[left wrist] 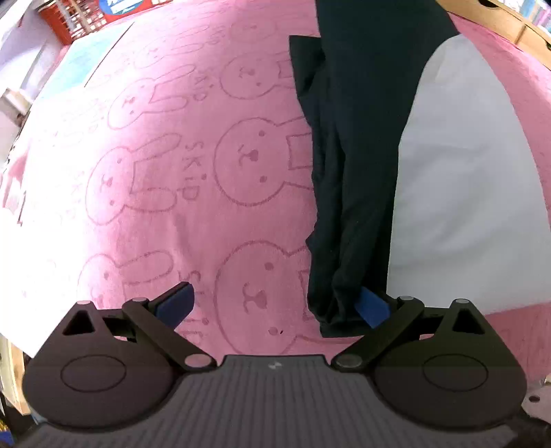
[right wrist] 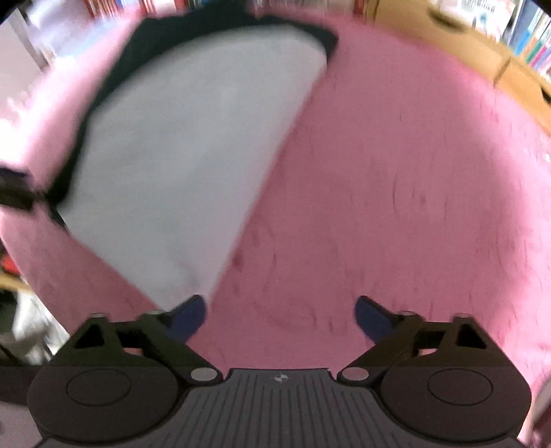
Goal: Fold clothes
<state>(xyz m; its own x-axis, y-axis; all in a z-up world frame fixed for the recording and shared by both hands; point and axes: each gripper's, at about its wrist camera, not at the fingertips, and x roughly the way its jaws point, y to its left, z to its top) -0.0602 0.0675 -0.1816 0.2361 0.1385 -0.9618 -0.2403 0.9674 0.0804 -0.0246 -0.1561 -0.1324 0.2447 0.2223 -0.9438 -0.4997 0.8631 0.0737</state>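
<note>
A garment lies on a pink bunny-print blanket [left wrist: 172,172]. Its black part [left wrist: 351,138] runs as a long bunched strip beside a pale grey-white panel [left wrist: 465,172]. My left gripper [left wrist: 273,293] points down at the blanket and is open wide. The strip's lower end rests against its right blue pad [left wrist: 373,306], and the left pad stands apart over bare blanket. In the blurred right wrist view the pale panel [right wrist: 193,155] shows a black edge [right wrist: 103,86] along its far side. My right gripper [right wrist: 279,303] is open over the pink blanket [right wrist: 396,189], its left pad [right wrist: 189,315] by the panel's near corner.
A brown cardboard edge [left wrist: 499,20] borders the blanket at the top right. A red crate [left wrist: 69,17] and a pale blue sheet [left wrist: 86,58] lie beyond the top left. Bookshelves [right wrist: 527,44] stand past the blanket's far right. A dark blurred object [right wrist: 13,193] sits at the left edge.
</note>
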